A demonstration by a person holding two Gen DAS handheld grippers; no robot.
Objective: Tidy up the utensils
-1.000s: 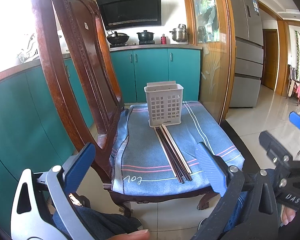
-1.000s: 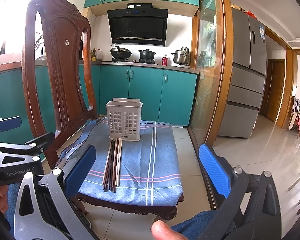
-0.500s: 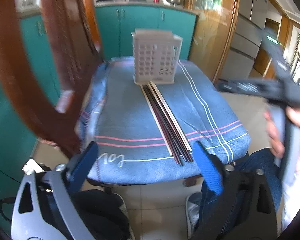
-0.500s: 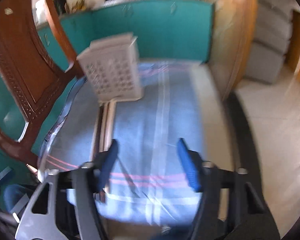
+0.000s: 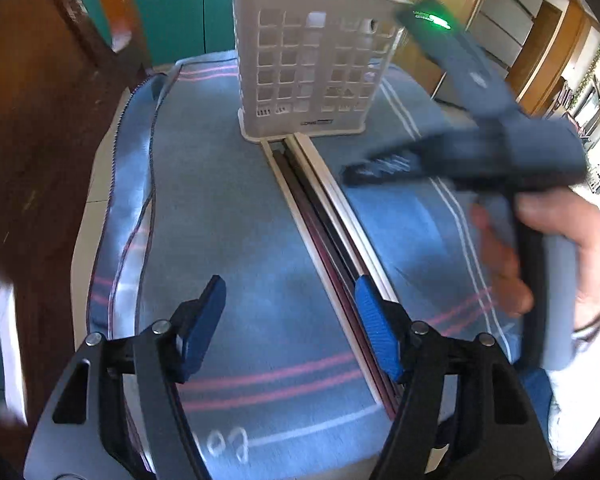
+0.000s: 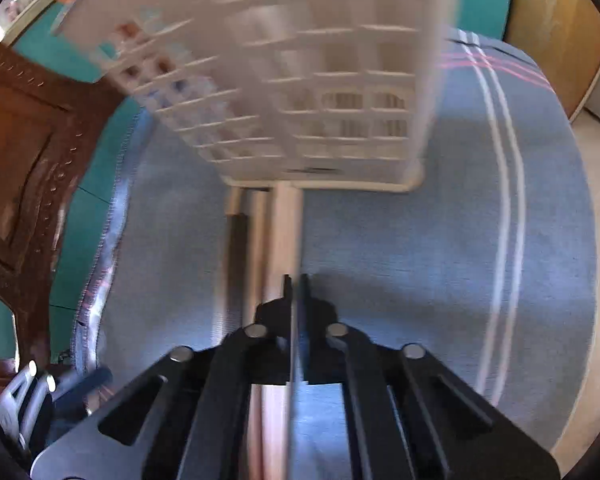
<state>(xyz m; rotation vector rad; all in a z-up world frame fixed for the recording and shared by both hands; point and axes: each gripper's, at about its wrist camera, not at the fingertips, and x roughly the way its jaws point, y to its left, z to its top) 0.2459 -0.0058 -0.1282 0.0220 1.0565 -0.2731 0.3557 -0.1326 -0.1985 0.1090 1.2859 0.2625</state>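
My left gripper (image 5: 290, 324) hangs low over the near end of the blue striped cloth (image 5: 228, 208), its blue-padded fingers (image 5: 374, 336) spread wide with nothing between them. The right-hand pad sits just over the near ends of the chopsticks (image 5: 320, 216), though I cannot tell if it touches them.

The chopsticks lie side by side in one tight bundle, pale ones on the outside and dark ones in the middle, running straight from my left gripper up to the foot of the white utensil basket (image 5: 308, 68). Their far tips touch or nearly touch its base. The basket stands upright on the cloth toward the far side, its walls a grid of square holes.

My right gripper (image 6: 294, 292) is down over the bundle, closer to the basket, fingers drawn almost together with only a narrow slit left. The view there is smeared by motion, so it may be pinching one pale chopstick (image 6: 286, 232), but I cannot say for sure.

In the left view my right hand (image 5: 548, 256) grips that tool's handle. The carved wooden chair back (image 5: 40, 120) rises on the left.
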